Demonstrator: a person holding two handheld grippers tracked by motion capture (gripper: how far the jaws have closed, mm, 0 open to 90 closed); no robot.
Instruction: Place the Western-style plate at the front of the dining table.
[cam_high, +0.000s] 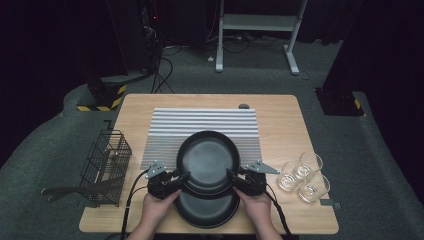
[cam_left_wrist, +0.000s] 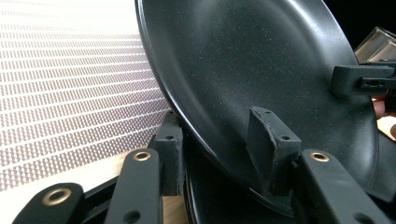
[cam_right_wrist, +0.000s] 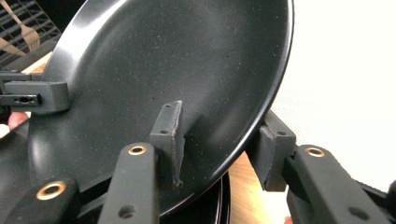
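A black round plate (cam_high: 208, 160) is raised and tilted above a second black plate (cam_high: 207, 207).

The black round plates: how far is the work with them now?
Done: nothing lies on the striped mat yet. In hand: the left gripper and right gripper clamp the upper black round plate at opposite rims. Left: the lower black plate.

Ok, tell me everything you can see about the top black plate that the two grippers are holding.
The top plate is round, black and faintly speckled, with a shallow well and a raised, glossy rim; it looks like glazed ceramic. It is empty and tilted, its far edge over the striped mat and its near edge above a second black plate. The left hand-held gripper pinches its left rim and the right hand-held gripper its right rim, one jaw inside, one outside.
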